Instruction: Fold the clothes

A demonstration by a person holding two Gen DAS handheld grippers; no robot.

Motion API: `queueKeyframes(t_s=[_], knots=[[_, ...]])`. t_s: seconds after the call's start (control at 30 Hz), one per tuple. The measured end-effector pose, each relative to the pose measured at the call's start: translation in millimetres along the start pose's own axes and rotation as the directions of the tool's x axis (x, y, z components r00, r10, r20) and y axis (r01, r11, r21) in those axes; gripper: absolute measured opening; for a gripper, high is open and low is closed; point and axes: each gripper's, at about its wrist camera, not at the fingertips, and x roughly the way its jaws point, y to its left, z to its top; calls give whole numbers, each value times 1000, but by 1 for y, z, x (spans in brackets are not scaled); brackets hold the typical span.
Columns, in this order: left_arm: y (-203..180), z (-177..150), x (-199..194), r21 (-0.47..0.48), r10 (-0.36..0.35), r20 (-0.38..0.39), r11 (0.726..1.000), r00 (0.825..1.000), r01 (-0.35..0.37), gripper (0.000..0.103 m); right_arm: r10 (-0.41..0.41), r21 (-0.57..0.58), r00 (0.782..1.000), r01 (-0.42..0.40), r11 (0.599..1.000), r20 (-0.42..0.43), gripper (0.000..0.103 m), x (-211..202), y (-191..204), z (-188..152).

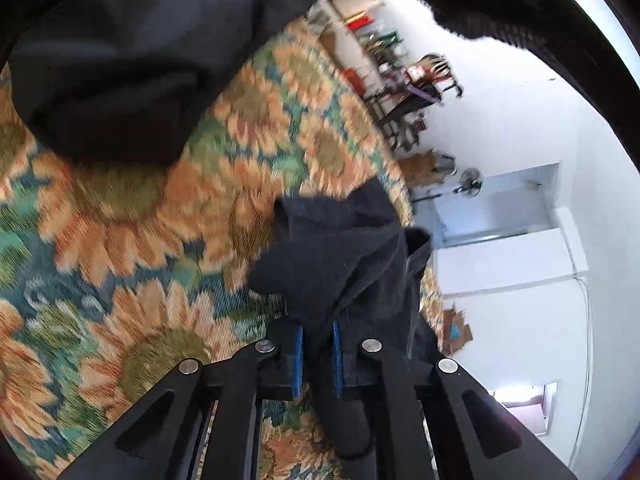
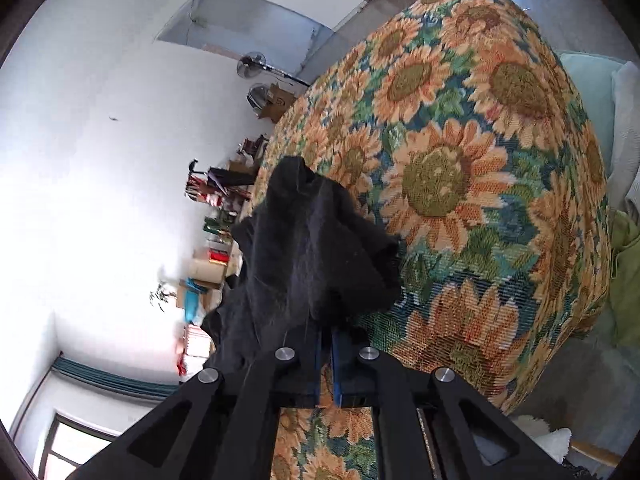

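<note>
Both tongs lifting a black knit garment (image 2: 316,248) off the sunflower-patterned cloth-covered worktop (image 2: 480,184)

Left tongs (image 1: 318,354) and right tongs (image 2: 325,360) are each pinching bunched fabric – probably spreading it taut for folding – while its bulk is hanging above the worktop's far edge.

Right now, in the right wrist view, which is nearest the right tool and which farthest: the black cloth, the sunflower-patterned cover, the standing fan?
1. Black cloth garment: pinched in the right tool.
2. Sunflower-patterned woven cover: just beyond, to the right.
3. Standing fan: far off, upper left, by the white wall.
</note>
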Motion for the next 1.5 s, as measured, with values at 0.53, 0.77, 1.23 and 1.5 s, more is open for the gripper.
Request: queueKeyframes(t_s=[0.53,0.77,1.23,1.5], knots=[[-16,9,5,96,45,23,994,999,-47,7,-24,1,999,24,1000,22,5,13,8,2],[3,19,18,24,42,-24,999,999,-41,7,-9,7,1000,9,1000,30,5,13,7,11],[-13,8,9,74,107,-96,992,990,-100,42,-36,22,999,36,999,17,32,15,-3,0],[-28,-47,6,52,65,-20,997,998,-64,61,-47,-18,999,47,999,0,48,28,19,-34]])
